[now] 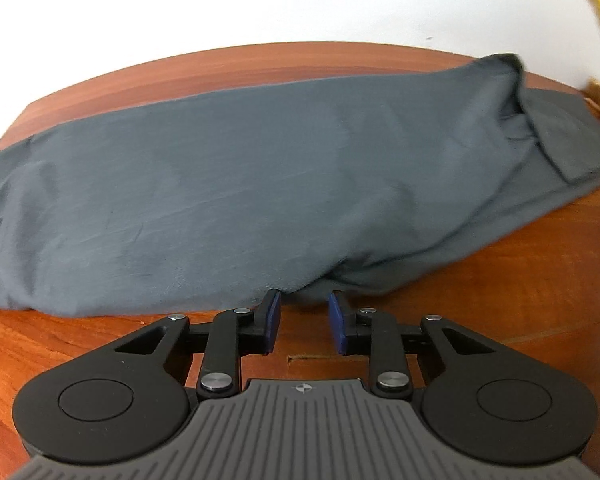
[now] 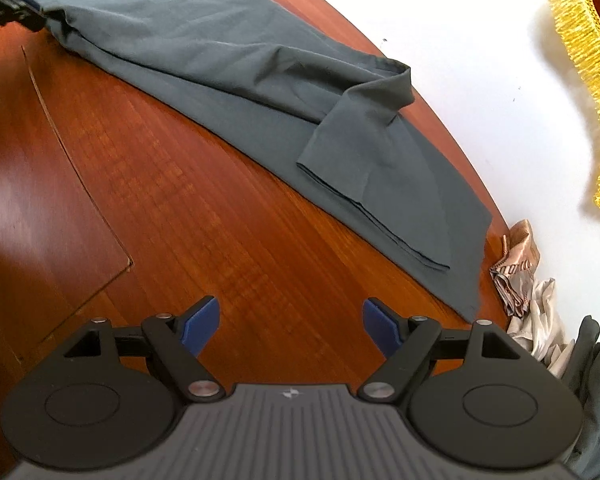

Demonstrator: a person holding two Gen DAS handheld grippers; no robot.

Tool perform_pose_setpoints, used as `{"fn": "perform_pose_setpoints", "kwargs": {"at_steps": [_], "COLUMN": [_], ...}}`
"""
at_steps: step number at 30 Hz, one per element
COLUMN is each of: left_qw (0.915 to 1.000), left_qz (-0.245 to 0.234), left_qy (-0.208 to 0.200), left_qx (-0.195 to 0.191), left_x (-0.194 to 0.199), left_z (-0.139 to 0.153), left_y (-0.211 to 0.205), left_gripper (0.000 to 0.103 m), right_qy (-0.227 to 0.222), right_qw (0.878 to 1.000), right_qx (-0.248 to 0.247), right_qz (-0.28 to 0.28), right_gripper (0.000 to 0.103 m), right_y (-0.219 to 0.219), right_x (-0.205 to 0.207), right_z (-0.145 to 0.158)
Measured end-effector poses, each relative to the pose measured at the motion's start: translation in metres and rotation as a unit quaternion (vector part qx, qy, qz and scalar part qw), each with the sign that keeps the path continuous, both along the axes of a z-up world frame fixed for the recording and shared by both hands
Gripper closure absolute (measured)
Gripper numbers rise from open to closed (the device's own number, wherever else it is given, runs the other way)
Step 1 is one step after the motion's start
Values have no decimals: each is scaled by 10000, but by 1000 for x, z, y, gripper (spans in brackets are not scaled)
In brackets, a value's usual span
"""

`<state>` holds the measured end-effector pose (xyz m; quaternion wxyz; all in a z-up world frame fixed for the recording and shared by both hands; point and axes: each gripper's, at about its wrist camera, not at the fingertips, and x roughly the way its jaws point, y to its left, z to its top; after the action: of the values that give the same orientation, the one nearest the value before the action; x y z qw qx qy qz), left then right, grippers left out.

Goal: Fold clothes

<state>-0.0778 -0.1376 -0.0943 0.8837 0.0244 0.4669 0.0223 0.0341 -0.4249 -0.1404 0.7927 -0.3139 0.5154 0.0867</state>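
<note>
A grey garment (image 1: 236, 184) is spread along the far edge of the wooden surface (image 2: 204, 216), one sleeve folded over. The left tool (image 1: 303, 322) is narrowed at the garment's near hem, pads not pressing cloth. The right tool (image 2: 291, 326) is held wide over bare wood.

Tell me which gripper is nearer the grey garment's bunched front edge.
Left. The left gripper has its fingertips right at the bunched edge of the grey garment. The right gripper stands open over the bare wooden table, short of the cloth.
</note>
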Motion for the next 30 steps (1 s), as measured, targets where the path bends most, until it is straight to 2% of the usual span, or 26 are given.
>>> {"fn": "perform_pose_setpoints", "kwargs": {"at_steps": [4,8,14,17,18,21,22,26,30], "left_qw": [9997,9978,9937,9920,9919,9939,9944,9947,9942], "left_qz": [216,490,572,618,623,574,606,824,951], "left_qy": [-45,-236,-175,-183,-189,-145,-99,116,212], "left_qx": [76,390,952,1087,1095,931,860,599,462], "left_x": [10,18,19,21,21,21,21,12,-2], "left_z": [-3,-2,-10,-14,-15,-16,-16,-15,-14], "left_y": [-2,-3,-5,-10,-10,-9,-8,4,14], "left_gripper": [73,72,64,63,65,92,96,101,101], "right_qy": [15,0,-165,-216,-225,-251,-257,-270,-262], "right_qw": [10000,9998,9993,9992,9992,9993,9993,9993,9993], "right_qx": [-7,22,175,228,228,231,229,234,241], "right_qz": [-47,-183,-288,-241,-226,-167,-152,-100,-72], "right_gripper": [18,18,18,18,18,18,18,18,18], "right_y": [-10,-19,-22,-18,-18,-14,-13,-11,-9], "right_x": [-6,-9,-1,8,10,20,23,29,32], "right_z": [-1,-4,-6,-8,-8,-8,-9,-8,-9]}}
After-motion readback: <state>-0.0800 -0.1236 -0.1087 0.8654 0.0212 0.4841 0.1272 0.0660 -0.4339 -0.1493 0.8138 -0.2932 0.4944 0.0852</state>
